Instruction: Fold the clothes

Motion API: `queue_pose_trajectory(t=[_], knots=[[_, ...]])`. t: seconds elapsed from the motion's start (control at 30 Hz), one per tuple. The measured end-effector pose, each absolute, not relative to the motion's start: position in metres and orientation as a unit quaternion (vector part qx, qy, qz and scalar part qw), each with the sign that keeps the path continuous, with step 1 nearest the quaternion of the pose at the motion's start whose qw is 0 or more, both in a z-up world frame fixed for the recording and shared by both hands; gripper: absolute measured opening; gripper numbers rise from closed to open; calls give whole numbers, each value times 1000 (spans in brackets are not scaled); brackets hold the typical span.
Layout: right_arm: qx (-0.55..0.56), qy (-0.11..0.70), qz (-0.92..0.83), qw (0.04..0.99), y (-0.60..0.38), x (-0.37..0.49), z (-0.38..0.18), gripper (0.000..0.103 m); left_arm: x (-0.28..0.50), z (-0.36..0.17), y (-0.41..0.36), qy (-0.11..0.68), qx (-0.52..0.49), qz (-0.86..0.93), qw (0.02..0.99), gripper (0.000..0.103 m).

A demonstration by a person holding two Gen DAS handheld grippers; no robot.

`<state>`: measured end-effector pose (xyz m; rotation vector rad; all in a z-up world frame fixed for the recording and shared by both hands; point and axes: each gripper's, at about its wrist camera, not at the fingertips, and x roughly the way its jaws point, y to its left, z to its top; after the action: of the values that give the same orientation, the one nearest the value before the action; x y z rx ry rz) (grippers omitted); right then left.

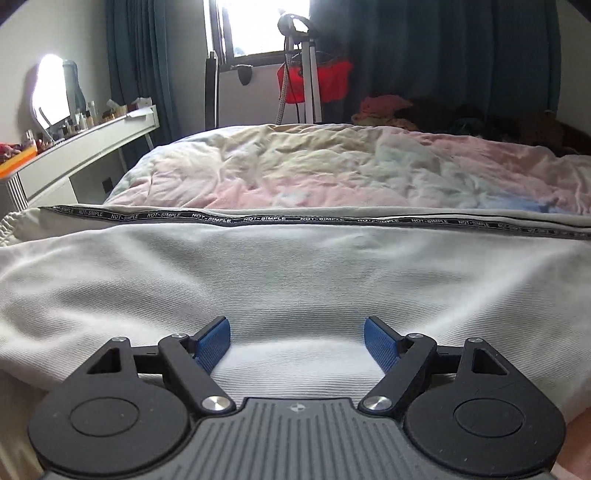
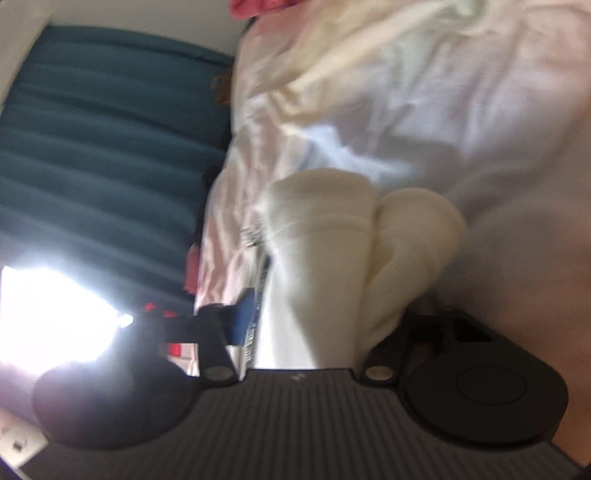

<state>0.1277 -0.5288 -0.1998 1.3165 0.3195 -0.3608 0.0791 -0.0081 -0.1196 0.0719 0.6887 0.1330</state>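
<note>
Rumpled pastel duvet (image 1: 332, 166) mid-frame; cluttered white dressing table (image 1: 92, 136) at left; dark teal curtains (image 1: 443, 55) upper right; red bag (image 1: 332, 81) by the window (image 1: 258, 26).

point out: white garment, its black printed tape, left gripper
white garment (image 1: 295, 273): left wrist view, on its ribbed middle.
black printed tape (image 1: 280, 219): left wrist view, mid-strip.
left gripper (image 1: 297, 341): left wrist view, midway between blue fingertips.

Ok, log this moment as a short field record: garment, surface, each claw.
garment: white ribbed garment spread flat, black NOT-SIMPLE tape along its far edge
surface: bed with pastel duvet
left claw: open, low over the white fabric, nothing gripped
right claw: white cloth bunched between its fingers; view blurred and rotated, closure unclear
</note>
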Motion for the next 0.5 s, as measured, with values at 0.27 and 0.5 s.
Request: queue_pose_trajectory(t=[0.27,0.5], knots=[[468,178,-183,846,-513,141,-163,13,83,-122,-5,352,29,51,934,81],[265,147,-152,941,-453,143,-97,11,83,-117,-4,352,27,49,934,81]])
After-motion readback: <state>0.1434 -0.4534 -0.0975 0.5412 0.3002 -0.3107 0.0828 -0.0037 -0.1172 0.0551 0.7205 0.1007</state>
